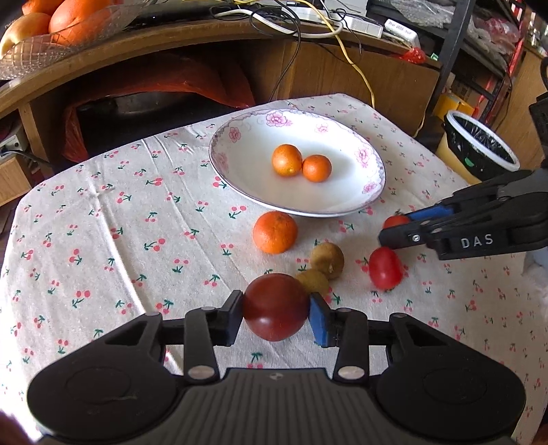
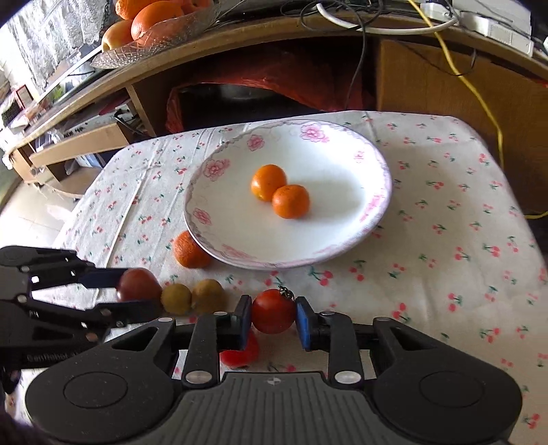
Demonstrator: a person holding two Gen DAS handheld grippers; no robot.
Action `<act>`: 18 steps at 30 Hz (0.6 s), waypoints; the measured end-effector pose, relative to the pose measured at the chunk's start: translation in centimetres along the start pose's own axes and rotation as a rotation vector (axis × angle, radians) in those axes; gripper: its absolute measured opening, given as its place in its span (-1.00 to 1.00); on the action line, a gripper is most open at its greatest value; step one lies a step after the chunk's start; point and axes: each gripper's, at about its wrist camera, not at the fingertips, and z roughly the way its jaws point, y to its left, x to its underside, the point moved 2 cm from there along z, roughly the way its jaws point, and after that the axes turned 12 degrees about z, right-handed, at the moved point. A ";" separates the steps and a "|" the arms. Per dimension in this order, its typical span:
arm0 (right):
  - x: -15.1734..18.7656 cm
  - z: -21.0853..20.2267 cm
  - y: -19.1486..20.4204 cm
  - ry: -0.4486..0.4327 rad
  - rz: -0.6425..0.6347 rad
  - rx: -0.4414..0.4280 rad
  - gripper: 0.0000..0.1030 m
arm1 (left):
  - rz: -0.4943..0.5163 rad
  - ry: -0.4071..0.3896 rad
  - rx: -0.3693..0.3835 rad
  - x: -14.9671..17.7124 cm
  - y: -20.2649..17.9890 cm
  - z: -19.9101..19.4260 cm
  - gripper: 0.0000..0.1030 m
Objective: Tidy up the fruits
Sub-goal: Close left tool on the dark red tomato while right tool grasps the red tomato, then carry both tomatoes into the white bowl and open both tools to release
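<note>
My left gripper (image 1: 276,313) is shut on a dark red tomato (image 1: 276,310), held just above the cloth. My right gripper (image 2: 273,316) is shut on a small red tomato (image 2: 273,310) with a green stem. A white flowered plate (image 1: 346,202) holds two small oranges (image 1: 287,160). One orange (image 1: 275,231) lies on the cloth in front of the plate. Two brownish kiwis (image 1: 327,260) lie beside my left gripper. Another red tomato (image 1: 385,267) lies under the right gripper. In the right wrist view the plate (image 2: 212,219) and the left gripper (image 2: 137,287) show too.
The table has a cherry-print cloth (image 1: 120,222). A lined bin (image 1: 479,147) stands off the right edge. A wooden desk behind carries a glass bowl of oranges (image 1: 51,27) and cables (image 1: 308,24).
</note>
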 end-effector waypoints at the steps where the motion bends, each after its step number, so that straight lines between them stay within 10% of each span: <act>1: 0.1 -0.2 -0.2 -0.004 -0.005 0.009 -0.57 | 0.004 0.004 -0.001 0.0 -0.1 -0.1 -0.06; 18: 1.7 -0.7 -1.4 0.007 -0.050 0.087 -0.56 | 0.066 0.040 -0.035 0.3 -1.6 -0.4 -0.05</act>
